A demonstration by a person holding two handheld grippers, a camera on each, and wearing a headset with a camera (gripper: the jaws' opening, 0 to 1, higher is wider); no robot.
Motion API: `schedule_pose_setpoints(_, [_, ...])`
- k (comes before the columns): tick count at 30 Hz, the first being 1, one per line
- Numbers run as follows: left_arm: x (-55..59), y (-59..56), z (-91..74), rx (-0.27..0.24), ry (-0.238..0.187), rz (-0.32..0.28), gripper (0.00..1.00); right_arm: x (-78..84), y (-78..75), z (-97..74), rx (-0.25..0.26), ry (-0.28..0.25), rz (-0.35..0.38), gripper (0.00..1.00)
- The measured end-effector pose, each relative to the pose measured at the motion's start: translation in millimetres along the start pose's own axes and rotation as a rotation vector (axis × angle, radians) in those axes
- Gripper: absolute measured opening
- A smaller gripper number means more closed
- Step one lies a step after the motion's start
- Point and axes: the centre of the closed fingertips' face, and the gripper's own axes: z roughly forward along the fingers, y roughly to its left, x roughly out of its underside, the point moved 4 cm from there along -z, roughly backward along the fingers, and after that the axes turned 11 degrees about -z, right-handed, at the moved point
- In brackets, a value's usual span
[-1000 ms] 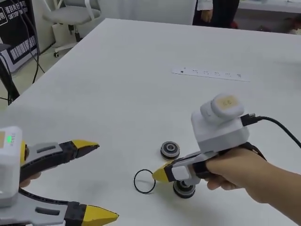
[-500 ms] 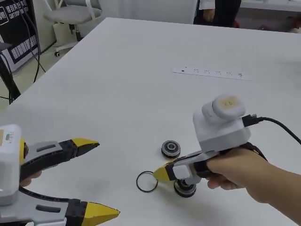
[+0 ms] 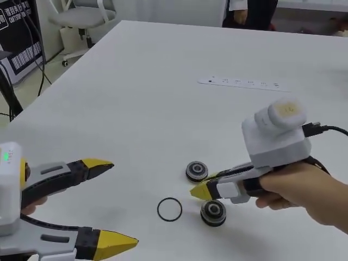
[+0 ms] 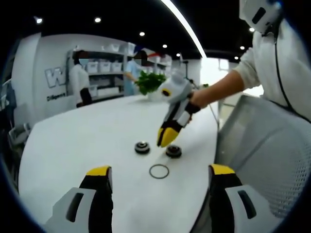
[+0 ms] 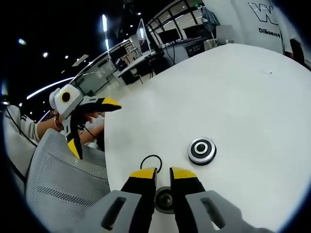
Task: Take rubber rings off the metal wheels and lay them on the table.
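A loose black rubber ring (image 3: 169, 209) lies flat on the white table (image 3: 163, 98). Two metal wheels stand near it: one (image 3: 197, 171) farther off, one (image 3: 213, 212) just right of the ring. My right gripper (image 3: 198, 190) hovers above and between the wheels, its jaws a narrow gap apart and holding nothing. In the right gripper view, the near wheel (image 5: 165, 199) shows through that gap, with the ring (image 5: 151, 162) and the other wheel (image 5: 202, 150) ahead. My left gripper (image 3: 114, 202) is wide open at the lower left, well short of the ring (image 4: 159, 171).
A white power strip (image 3: 243, 84) lies farther back on the table. An office chair (image 3: 81, 16) stands off the far left corner and a person (image 3: 250, 13) stands at the far end. The table's left edge runs close to my left gripper.
My right gripper has risen and drawn back to the right, away from the ring, which stays flat on the table. The near wheel is now uncovered. The left gripper has barely moved.
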Motion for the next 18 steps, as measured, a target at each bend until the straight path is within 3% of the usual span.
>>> schedule_pose_setpoints(10, [-4.2, 1.1, -1.6, -0.005, -0.001, 0.004, 0.82, 2.4, -14.0, -33.7, 0.053, -0.035, -0.005, 0.10])
schedule_pose_setpoints(18, [-9.8, 3.1, -4.7, -0.011, -0.008, 0.005, 0.82, 18.5, -16.6, -54.0, 0.067, -0.048, -0.025, 0.14])
